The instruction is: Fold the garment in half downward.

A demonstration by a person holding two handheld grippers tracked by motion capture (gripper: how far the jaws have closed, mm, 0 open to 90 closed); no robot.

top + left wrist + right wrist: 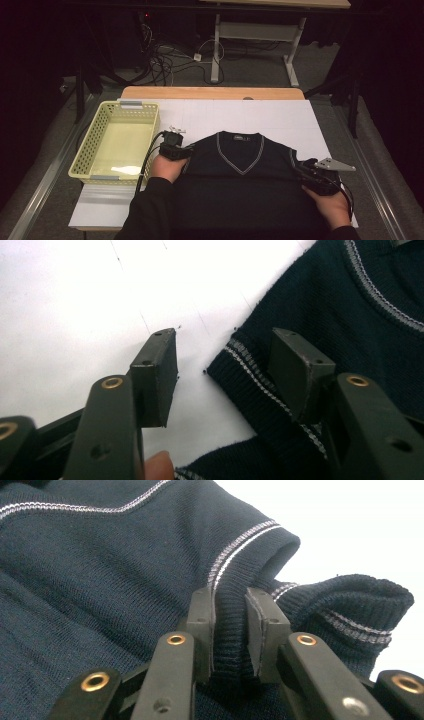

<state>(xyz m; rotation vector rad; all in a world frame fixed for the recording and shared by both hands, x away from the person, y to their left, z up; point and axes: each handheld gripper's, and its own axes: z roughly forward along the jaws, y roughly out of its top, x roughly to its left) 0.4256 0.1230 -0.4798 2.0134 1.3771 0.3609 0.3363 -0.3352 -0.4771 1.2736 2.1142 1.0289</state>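
One tool [229, 625] pinching vest [100, 570] armhole

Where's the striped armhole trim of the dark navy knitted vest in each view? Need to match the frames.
High view: the vest's striped armhole trim runs at both side edges, by the left tongs and the right tongs.
Left gripper view: the trim runs diagonally across the centre, between the open jaws of the tongs.
Right gripper view: the trim is clamped at centre by the tongs.
Shared landmark: the white table cover.

Navy V-neck vest [240, 185] — flat on white table cover [280, 120]
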